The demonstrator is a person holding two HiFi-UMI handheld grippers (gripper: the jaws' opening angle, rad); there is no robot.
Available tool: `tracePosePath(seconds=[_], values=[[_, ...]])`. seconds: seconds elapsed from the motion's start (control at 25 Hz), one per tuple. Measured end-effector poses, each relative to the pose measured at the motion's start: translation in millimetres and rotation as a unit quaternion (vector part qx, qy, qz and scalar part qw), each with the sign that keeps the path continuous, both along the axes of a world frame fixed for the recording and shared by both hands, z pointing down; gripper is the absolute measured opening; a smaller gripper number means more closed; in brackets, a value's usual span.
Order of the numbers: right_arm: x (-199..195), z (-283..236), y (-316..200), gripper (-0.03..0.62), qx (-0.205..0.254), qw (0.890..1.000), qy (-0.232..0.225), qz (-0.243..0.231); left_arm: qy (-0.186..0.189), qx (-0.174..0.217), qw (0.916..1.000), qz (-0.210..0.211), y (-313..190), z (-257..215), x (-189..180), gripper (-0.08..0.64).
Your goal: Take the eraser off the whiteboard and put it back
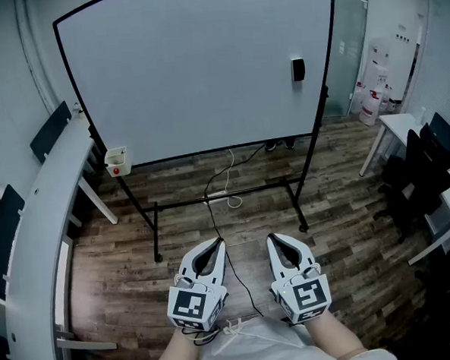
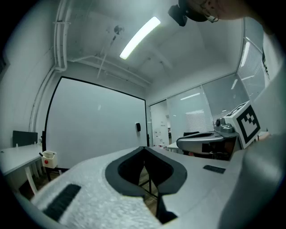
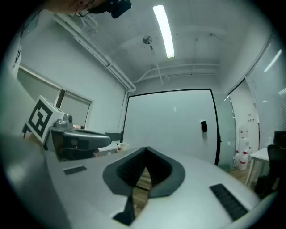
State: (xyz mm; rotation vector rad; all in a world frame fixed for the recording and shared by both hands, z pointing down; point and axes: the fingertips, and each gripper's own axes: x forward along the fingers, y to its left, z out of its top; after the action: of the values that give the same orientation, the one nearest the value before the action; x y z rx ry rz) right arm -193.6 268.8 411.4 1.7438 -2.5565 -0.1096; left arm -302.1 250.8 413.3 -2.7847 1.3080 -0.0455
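Observation:
A small black eraser (image 1: 298, 70) sticks to the right part of a large whiteboard (image 1: 195, 71) on a black rolling stand. It shows too in the left gripper view, eraser (image 2: 138, 127), and in the right gripper view, eraser (image 3: 204, 126). Both grippers are held low and close to my body, well short of the board. My left gripper (image 1: 217, 244) is shut, its tips meeting with nothing between them. My right gripper (image 1: 273, 239) is shut and empty as well. Each points level at the board.
A small white box (image 1: 117, 161) with a red button hangs at the board's lower left. A curved white desk (image 1: 38, 225) runs along the left, black chairs (image 1: 418, 171) and a white table stand at the right. Cables (image 1: 226, 194) trail over the wooden floor under the stand.

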Motion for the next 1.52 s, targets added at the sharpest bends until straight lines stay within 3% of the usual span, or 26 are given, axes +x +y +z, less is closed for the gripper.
tracePosePath(seconds=[0.44, 0.6, 0.84, 0.96, 1.16, 1.52], values=[[1.1, 0.0, -5.3, 0.025, 0.004, 1.000, -0.017, 0.004, 0.004, -0.012, 0.9999, 0.006, -6.9, 9.3, -0.3, 0.015], [4.5, -5.2, -9.2, 0.026, 0.008, 1.000, -0.001, 0.019, 0.012, -0.015, 0.9998, 0.003, -13.1, 10.9, 0.3, 0.015], [30.1, 1.7, -29.0, 0.026, 0.009, 1.000, -0.015, 0.018, 0.027, -0.030, 0.9990, 0.017, -36.7, 22.5, 23.9, 0.015], [49.4, 4.8, -48.4, 0.026, 0.006, 1.000, 0.001, 0.028, 0.051, -0.034, 0.9978, 0.023, -57.2, 28.2, 40.4, 0.015], [101.4, 9.3, -100.8, 0.026, 0.009, 0.999, -0.005, 0.043, 0.049, -0.031, 0.9977, 0.034, -105.0, 33.9, 85.7, 0.015], [213.4, 0.4, -243.6, 0.026, 0.023, 0.999, -0.016, 0.025, 0.067, -0.036, 0.9970, 0.018, -245.2, 16.5, 184.8, 0.015]])
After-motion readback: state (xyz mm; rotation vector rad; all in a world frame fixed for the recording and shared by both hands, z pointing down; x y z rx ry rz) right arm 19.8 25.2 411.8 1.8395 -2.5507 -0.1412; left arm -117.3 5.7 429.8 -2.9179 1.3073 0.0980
